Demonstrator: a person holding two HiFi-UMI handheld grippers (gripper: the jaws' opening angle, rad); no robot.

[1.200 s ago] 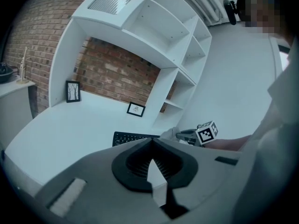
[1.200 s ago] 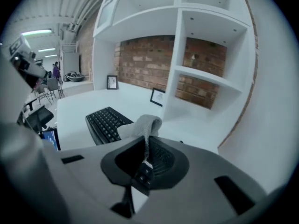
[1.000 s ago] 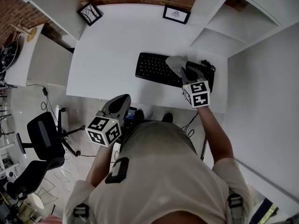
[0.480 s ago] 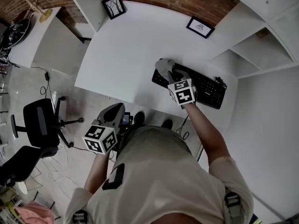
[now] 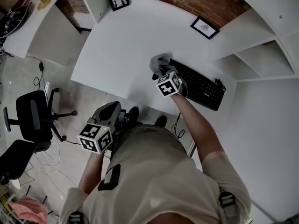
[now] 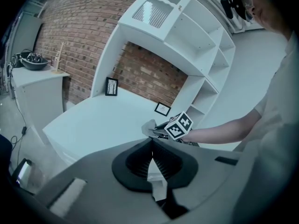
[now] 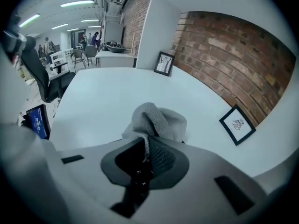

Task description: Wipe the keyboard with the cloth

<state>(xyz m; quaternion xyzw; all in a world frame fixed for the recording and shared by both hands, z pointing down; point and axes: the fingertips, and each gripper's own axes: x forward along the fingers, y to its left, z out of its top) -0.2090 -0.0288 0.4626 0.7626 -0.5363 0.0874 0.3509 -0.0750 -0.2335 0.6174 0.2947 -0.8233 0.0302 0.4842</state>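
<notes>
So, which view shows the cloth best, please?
The right gripper view: the cloth fills its centre, pinched in the right tool. The head view shows a small grey bunch; the left gripper view, a distant scrap.

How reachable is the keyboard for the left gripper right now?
Probably not yet: the left gripper hangs off the desk, apart from the keyboard; the right gripper and cloth occupy its nearer end.

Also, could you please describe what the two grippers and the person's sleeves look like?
Both are alike: the left gripper and the right gripper have a smooth grey shell, with dark ribbed jaw pads set in a rounded black recess. Each carries a white cube printed with black square markers. The person wears a beige short-sleeved shirt, so the forearms are uncovered.
</notes>
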